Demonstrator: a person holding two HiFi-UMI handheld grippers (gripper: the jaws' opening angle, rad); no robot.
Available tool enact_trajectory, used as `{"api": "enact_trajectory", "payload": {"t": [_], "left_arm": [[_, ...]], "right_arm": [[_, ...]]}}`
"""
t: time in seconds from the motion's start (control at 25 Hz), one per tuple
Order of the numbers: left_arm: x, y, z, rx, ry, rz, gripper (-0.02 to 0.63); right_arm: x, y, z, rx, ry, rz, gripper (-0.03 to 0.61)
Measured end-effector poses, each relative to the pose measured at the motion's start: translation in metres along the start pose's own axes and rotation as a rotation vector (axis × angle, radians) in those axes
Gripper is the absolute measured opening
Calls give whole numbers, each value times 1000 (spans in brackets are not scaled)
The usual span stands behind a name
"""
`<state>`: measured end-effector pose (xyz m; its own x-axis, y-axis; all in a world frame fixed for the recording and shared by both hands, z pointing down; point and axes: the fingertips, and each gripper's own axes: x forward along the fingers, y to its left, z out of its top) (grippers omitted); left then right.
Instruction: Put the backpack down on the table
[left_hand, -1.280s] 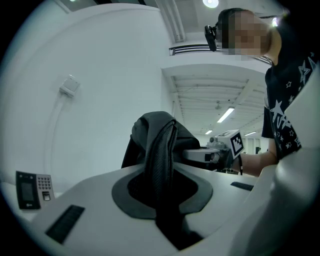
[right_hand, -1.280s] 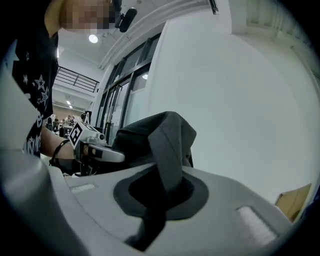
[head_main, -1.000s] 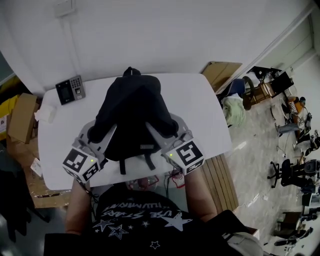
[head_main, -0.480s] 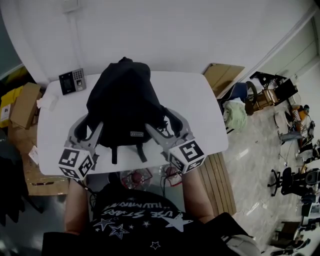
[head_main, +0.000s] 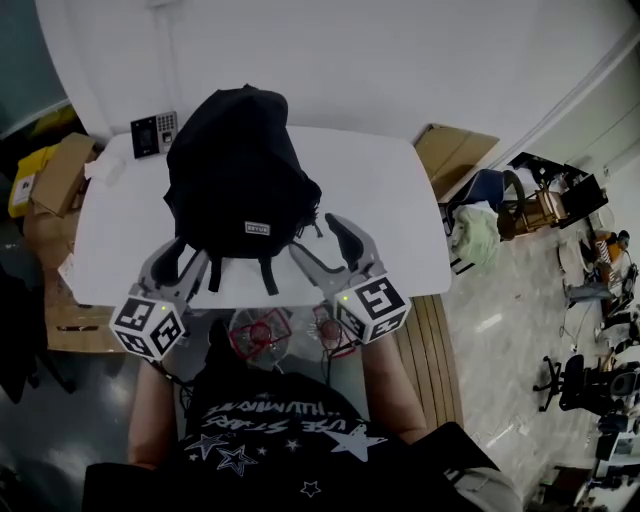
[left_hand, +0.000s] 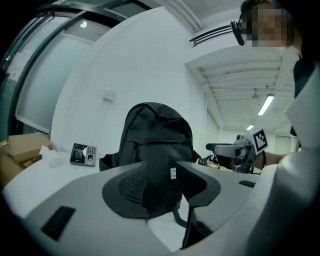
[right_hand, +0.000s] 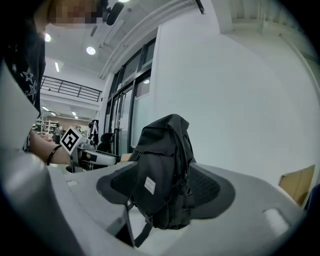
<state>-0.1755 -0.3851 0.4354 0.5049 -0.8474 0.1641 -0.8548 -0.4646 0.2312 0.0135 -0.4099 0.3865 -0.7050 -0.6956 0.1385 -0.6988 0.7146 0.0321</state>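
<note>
The black backpack (head_main: 240, 185) stands upright on the white table (head_main: 370, 215), its straps trailing toward the near edge. My left gripper (head_main: 177, 263) is near the table's front left, just short of the pack's lower corner. Its jaws have just been opening and hold nothing. My right gripper (head_main: 322, 243) sits off the pack's right side. It too has just opened and is empty. In the left gripper view the backpack (left_hand: 156, 137) shows ahead, past the spread pads (left_hand: 127, 185). The right gripper view shows the backpack (right_hand: 167, 160) the same way.
A keypad device (head_main: 152, 133) and a white wad (head_main: 105, 168) lie at the table's far left corner. Cardboard boxes (head_main: 50, 180) stand left of the table, another box (head_main: 455, 150) at its far right. Wooden slats (head_main: 432, 350) run along the right. Red wire objects (head_main: 262, 335) hang below the front edge.
Both grippers let go of the backpack, opened wide and drew back toward the person. The backpack now stands free and upright on the table.
</note>
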Motion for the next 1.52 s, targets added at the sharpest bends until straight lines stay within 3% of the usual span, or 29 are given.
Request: {"api": "enact_trajectory", "payload": {"t": [0.32, 0.4, 0.48, 0.52, 0.6, 0.68, 0.96, 1.24, 1.52], "left_arm": [[-24, -65, -25, 32, 27, -12, 183], [-28, -77, -32, 55, 43, -19, 181], [-32, -83, -37, 77, 56, -18, 94], [-34, -85, -39, 83, 59, -15, 75], [-37, -88, -42, 86, 67, -16, 38], [-39, -89, -48, 85, 85, -21, 12], [-60, -95, -64, 61, 120, -52, 6], [-113, -97, -73, 41, 108, -57, 6], [-154, -116, -68, 173, 66, -62, 6]], "right_arm": [[-39, 25, -22, 14, 18, 94, 307], [-50, 27, -17, 4, -35, 72, 159], [-56, 30, -12, 5, -78, 65, 140], [-57, 31, -12, 6, -87, 67, 133], [-57, 35, -16, 6, -79, 72, 41], [-56, 41, -25, 2, -51, 82, 13], [-56, 69, -42, -36, 32, 104, 2], [-66, 130, -32, -68, 35, 115, 2], [-91, 183, -35, -183, 65, 100, 2]]}}
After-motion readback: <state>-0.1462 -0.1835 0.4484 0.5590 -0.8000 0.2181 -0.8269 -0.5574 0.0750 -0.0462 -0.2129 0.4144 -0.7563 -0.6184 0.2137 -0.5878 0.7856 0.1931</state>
